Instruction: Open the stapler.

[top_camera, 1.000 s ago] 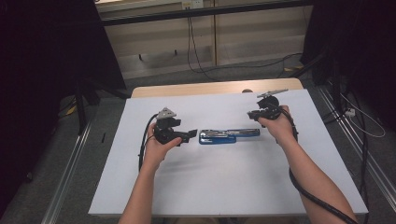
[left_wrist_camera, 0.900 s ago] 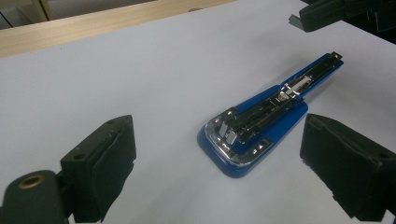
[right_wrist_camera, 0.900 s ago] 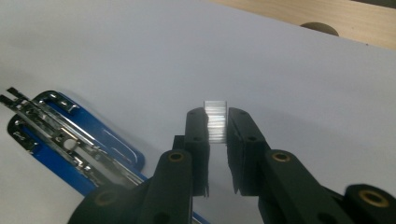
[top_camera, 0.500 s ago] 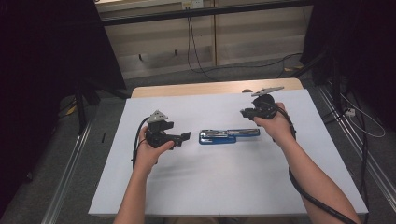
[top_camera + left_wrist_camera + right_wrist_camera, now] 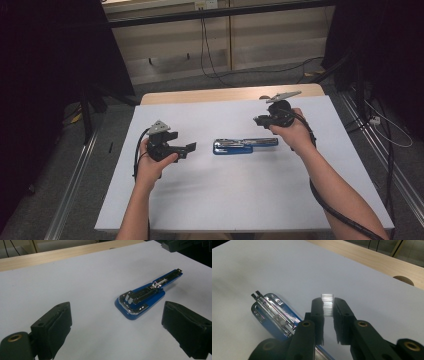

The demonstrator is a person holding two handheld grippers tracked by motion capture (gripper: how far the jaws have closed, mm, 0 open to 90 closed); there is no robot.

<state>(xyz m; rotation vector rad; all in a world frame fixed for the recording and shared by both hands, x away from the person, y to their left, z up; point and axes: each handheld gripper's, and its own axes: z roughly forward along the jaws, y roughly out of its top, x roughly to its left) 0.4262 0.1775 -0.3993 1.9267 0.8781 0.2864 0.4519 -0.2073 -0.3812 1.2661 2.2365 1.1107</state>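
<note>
The stapler [image 5: 245,145] lies opened out flat near the middle of the white sheet [image 5: 240,200], blue body down, its metal magazine channel exposed; in the high view it runs left to right between the two hands. In the left gripper view the stapler [image 5: 147,293] rests on the sheet ahead of the jaws, apart from both. The right gripper [image 5: 328,305] holds a strip of staples [image 5: 327,304] pinched between its fingertips, jaws narrow and closed on the strip; it is raised above the sheet, with the stapler [image 5: 272,312] lying below and beside it. In the high view the right gripper [image 5: 260,120] sits above the stapler's right end. The left gripper [image 5: 192,147] is just left of the stapler, not touching it; its jaws stand wide apart with nothing between them. The sheet covers a wooden table [image 5: 225,94], whose far edge shows beyond it.
</note>
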